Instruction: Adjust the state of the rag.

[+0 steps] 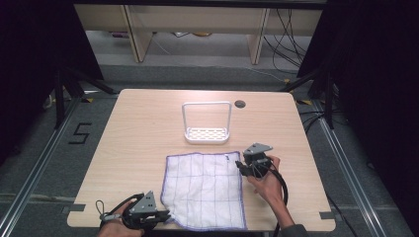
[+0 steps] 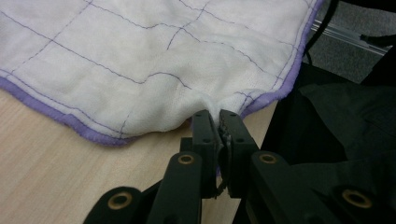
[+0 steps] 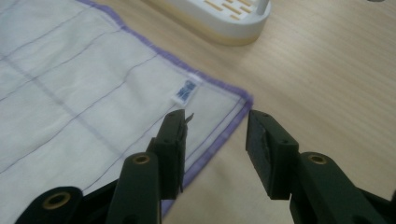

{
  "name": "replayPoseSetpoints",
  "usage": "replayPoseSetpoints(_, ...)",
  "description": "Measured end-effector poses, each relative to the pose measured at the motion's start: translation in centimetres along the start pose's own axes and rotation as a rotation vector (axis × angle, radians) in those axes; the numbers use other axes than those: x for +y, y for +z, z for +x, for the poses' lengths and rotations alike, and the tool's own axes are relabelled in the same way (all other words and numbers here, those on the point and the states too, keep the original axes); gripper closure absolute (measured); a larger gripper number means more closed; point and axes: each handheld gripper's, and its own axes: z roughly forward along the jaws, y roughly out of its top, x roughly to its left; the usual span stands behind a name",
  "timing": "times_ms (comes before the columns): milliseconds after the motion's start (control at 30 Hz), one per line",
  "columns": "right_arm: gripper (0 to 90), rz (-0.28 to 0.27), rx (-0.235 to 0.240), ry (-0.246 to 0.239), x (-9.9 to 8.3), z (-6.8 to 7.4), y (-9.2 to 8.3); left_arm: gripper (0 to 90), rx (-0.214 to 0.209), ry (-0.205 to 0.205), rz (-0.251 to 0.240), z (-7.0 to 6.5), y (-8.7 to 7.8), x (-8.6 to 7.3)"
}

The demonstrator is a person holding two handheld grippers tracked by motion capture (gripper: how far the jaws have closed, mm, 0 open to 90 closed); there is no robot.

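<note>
A white cloth (image 1: 205,190) with purple grid lines and a purple hem lies spread flat on the wooden table. My left gripper (image 1: 165,216) is at its near left corner, shut on the cloth (image 2: 140,56), and the fabric puckers where the jaws pinch it (image 2: 215,114). My right gripper (image 1: 240,165) stands open at the far right corner of the cloth (image 3: 70,93). One of its fingers (image 3: 170,140) hovers over the hem and the other over bare wood, with the corner's small label (image 3: 186,89) just ahead.
A white rack (image 1: 207,123) with a slotted base and a tall wire frame stands behind the cloth, its base (image 3: 224,16) close ahead of my right gripper. A cable hole (image 1: 240,104) sits near the table's back edge. The table's near edge (image 2: 268,121) runs right beside my left gripper.
</note>
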Motion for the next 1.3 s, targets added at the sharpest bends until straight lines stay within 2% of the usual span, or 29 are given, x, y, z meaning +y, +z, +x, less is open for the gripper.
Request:
replayPoseSetpoints(33, 60.6, 0.013, 0.0, 0.007, 0.3, -0.4, 0.5, 85.0, -0.004, 0.015, -0.001, 0.1, 0.0, 0.1)
replayPoseSetpoints(67, 60.8, 0.017, -0.003, 0.009, 0.6, -0.8, 1.1, 85.0, -0.01, -0.001, -0.001, 0.0, 0.2, 0.0)
replayPoseSetpoints(133, 62.8, 0.012, 0.012, 0.03, 1.1, -1.6, 2.2, 84.9, -0.01, 0.022, 0.009, 0.1, 0.2, 0.1)
replayPoseSetpoints(267, 65.6, 0.033, 0.043, 0.049, 1.6, -2.5, 3.9, 84.9, -0.014, 0.007, -0.006, -0.1, 0.1, 0.0)
replayPoseSetpoints(333, 70.1, 0.034, 0.052, 0.054, 1.7, -2.7, 4.5, 84.8, -0.01, 0.017, -0.001, 0.1, 0.0, 0.1)
replayPoseSetpoints(367, 75.9, 0.058, 0.074, 0.069, 1.6, -2.7, 4.8, 84.8, -0.011, 0.02, 0.0, 0.1, 0.1, 0.1)
replayPoseSetpoints(400, 75.9, 0.058, 0.074, 0.069, 1.6, -2.7, 4.8, 84.8, -0.011, 0.02, 0.0, 0.1, 0.1, 0.1)
replayPoseSetpoints(467, 86.8, 0.04, 0.087, 0.086, 1.5, -2.8, 5.0, 84.8, -0.011, 0.024, 0.002, 0.1, 0.1, 0.1)
replayPoseSetpoints(533, 89.5, 0.04, 0.075, 0.046, 1.7, -3.0, 4.9, 85.0, -0.011, 0.021, 0.0, 0.0, 0.1, 0.1)
replayPoseSetpoints(567, 89.8, 0.02, 0.077, 0.056, 1.7, -3.1, 5.0, 85.0, -0.011, 0.023, -0.001, 0.0, 0.1, 0.1)
replayPoseSetpoints(600, 89.9, 0.034, 0.073, 0.045, 1.8, -3.2, 4.8, 85.1, -0.01, 0.021, -0.001, 0.0, 0.1, 0.1)
replayPoseSetpoints(633, 90.0, 0.01, 0.058, 0.032, 1.9, -3.4, 4.9, 85.2, -0.013, 0.022, 0.001, 0.0, 0.1, 0.1)
replayPoseSetpoints(700, 90.0, 0.007, 0.053, 0.044, 2.4, -3.7, 4.7, 85.4, -0.019, 0.005, 0.004, -0.2, 0.2, 0.0)
replayPoseSetpoints(733, 90.0, 0.004, 0.037, 0.036, 2.7, -4.1, 4.7, 85.5, -0.03, 0.022, 0.007, -0.2, 0.3, 0.0)
replayPoseSetpoints(767, 90.0, 0.004, 0.037, 0.036, 2.7, -4.1, 4.7, 85.5, -0.03, 0.022, 0.007, -0.2, 0.3, 0.0)
replayPoseSetpoints(800, 90.0, 0.007, 0.028, 0.049, 2.8, -4.1, 4.7, 85.5, -0.028, 0.038, 0.012, -0.2, 0.3, 0.0)
replayPoseSetpoints(833, 90.0, 0.01, 0.023, 0.03, 2.9, -4.3, 4.8, 85.5, -0.034, 0.017, 0.001, -0.5, 0.4, 0.0)
replayPoseSetpoints(867, 90.0, 0.014, 0.022, 0.03, 3.0, -4.4, 5.1, 85.5, -0.035, 0.043, 0.012, -0.5, 0.3, 0.0)
replayPoseSetpoints(933, 89.9, 0.023, 0.024, 0.039, 3.1, -4.3, 5.2, 85.3, -0.038, 0.032, 0.003, -0.5, 0.4, 0.0)
replayPoseSetpoints(967, 89.8, 0.016, 0.019, 0.023, 3.1, -4.3, 5.3, 84.9, -0.038, 0.025, -0.001, -0.4, 0.3, 0.0)
replayPoseSetpoints(1000, 89.5, 0.028, 0.018, 0.015, 3.1, -4.1, 5.5, 79.0, -0.039, -0.001, -0.013, -0.2, 0.2, 0.1)
replayPoseSetpoints(1033, 89.3, 0.037, 0.018, 0.027, 3.2, -4.1, 5.5, 69.4, -0.039, -0.001, -0.013, -0.2, 0.2, 0.1)
replayPoseSetpoints(1067, 89.3, 0.037, 0.018, 0.027, 3.2, -4.1, 5.5, 69.4, -0.036, -0.027, -0.03, -0.1, 0.0, 0.2)
replayPoseSetpoints(1100, 89.1, 0.035, 0.02, 0.024, 3.1, -4.2, 5.5, 61.8, -0.029, -0.051, -0.045, 0.2, -0.2, 0.3)
replayPoseSetpoints(1200, 89.0, 0.028, 0.023, 0.034, 3.0, -4.3, 5.6, 50.1, 0.016, -0.109, -0.1, 1.5, -1.3, 1.0)
replayPoseSetpoints(1233, 89.0, 0.024, 0.024, 0.019, 3.1, -4.3, 5.6, 46.3, 0.024, -0.124, -0.115, 1.9, -1.6, 1.2)
replayPoseSetpoints(1300, 89.0, 0.038, 0.033, 0.023, 3.3, -4.3, 5.5, 44.9, 0.049, -0.132, -0.134, 3.3, -2.1, 2.0)
